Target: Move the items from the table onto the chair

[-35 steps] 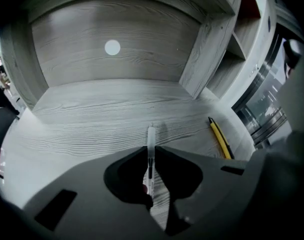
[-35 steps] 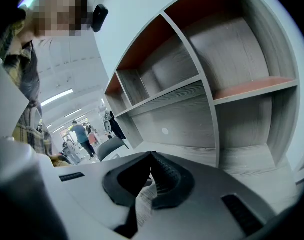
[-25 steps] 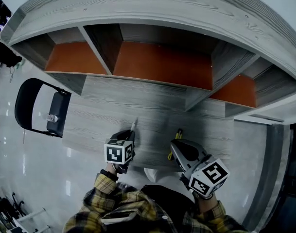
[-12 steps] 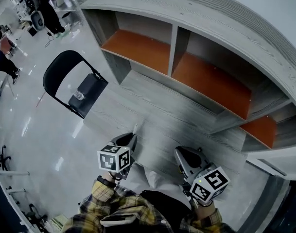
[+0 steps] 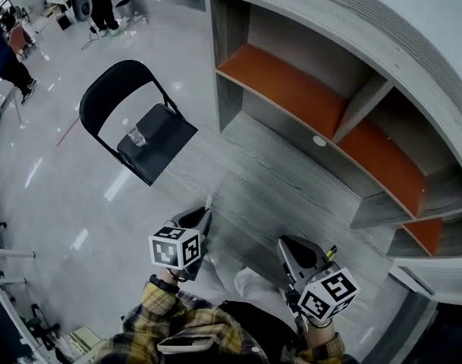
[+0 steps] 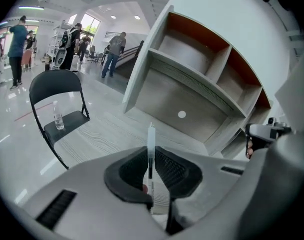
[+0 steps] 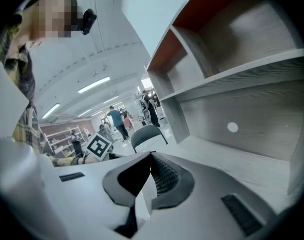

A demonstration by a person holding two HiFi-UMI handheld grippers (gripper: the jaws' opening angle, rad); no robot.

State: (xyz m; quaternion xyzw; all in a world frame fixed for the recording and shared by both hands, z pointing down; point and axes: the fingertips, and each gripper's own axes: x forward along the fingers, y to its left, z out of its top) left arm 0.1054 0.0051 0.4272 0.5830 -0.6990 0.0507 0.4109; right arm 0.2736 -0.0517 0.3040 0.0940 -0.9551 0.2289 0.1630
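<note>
The step in hand looks like the carry. The left tool (image 5: pixel 202 217) is clamped on a slim white pen (image 6: pixel 151 139), which stands up out of its pads with the tip pointing ahead. So one of the task's things is off the tabletop (image 5: pixel 268 180) and in the grip. The right tool (image 7: pixel 152 160) is pressed fully together, and its own view shows nothing standing out between the pads (it seems to be travelling idle). Both tools are held close to the person's body. The left tilts downward and ahead, and the right sits beside it, nearer to level, aimed along the tabletop.

Well ahead and to the left of the left tool stands the black folding chair (image 5: pixel 170 131), with a small clear bottle (image 5: pixel 136 136) upright on its seat. The next move, as I judge it, is to bring the left tool over the bare part of the seat. It should then go low and let the pen go flat, apart from the bottle, so that it neither rolls off nor knocks the bottle. Beyond the right tool a small white disc (image 5: pixel 319 140) lies on the tabletop.
</note>
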